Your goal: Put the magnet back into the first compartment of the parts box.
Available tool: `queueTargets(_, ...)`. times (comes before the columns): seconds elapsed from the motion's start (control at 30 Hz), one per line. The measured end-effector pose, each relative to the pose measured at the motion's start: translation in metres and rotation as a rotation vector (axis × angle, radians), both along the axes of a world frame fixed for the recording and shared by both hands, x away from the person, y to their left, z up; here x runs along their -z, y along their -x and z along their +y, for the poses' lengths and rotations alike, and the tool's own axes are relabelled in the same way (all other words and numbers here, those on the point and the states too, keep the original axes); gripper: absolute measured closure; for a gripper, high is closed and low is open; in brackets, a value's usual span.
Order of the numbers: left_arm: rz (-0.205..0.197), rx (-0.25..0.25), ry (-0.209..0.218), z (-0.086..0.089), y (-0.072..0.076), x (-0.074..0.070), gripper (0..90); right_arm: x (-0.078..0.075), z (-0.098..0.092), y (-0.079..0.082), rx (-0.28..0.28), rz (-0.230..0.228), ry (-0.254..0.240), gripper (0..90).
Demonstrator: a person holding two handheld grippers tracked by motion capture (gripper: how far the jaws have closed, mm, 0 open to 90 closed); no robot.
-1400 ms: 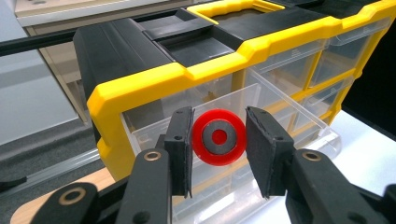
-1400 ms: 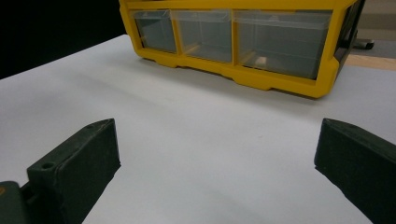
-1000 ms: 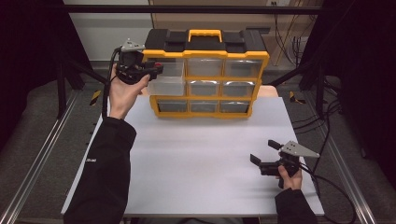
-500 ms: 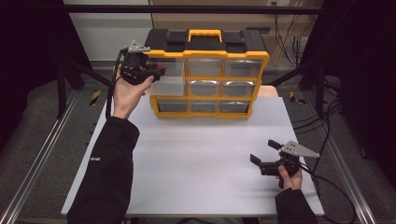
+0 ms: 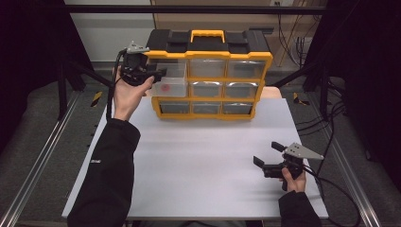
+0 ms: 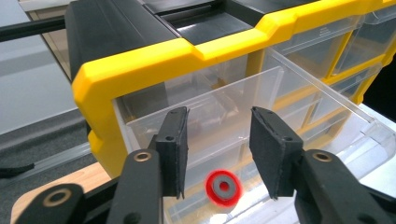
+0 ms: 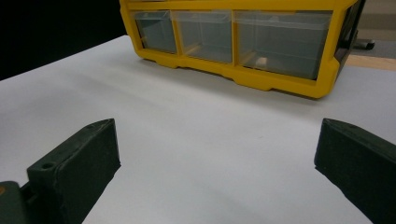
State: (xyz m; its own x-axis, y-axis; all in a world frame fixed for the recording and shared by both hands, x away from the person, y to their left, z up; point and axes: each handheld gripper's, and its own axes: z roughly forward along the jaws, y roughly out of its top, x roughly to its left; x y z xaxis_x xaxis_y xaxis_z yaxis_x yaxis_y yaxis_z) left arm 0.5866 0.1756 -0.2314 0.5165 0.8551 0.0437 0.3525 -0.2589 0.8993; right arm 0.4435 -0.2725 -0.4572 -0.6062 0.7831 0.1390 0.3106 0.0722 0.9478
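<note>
A yellow and black organizer [image 5: 208, 56] with clear drawers stands at the back of the table. Its top left drawer [image 5: 174, 71] is pulled out, and a red ring with a grey middle [image 5: 164, 88] lies on its floor. My left gripper [image 5: 158, 74] hovers at that drawer's left side. Its jaws have just been opening and nothing is between them. In the left gripper view the left gripper [image 6: 219, 121] points into the drawer [image 6: 327, 105], above the red ring [image 6: 223, 187]. My right gripper [image 5: 267, 153] rests open on the white table at the lower right.
The white sheet [image 5: 198, 156] covers the table in front of the organizer. In the right gripper view the right gripper [image 7: 217, 140] faces the organizer's bottom row of shut drawers [image 7: 280, 42]. Cables [image 5: 331, 142] trail off the table's right edge.
A red piece showed at the left gripper's tips a second ago; now the red ring lies in the open drawer and the jaws stand apart. The right gripper has not moved.
</note>
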Motion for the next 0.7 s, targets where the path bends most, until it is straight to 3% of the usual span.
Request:
queueTargets(0.4,-0.081,0.048,0.066,0.011,0.021,-0.012,37.1,0.000,0.000,0.000,0.003,0.000,0.001,0.3)
queueTargets(0.7,-0.115,0.121,0.110,0.017,0.039,-0.014,24.4,0.000,0.000,0.000,0.002,0.002,0.001,0.4)
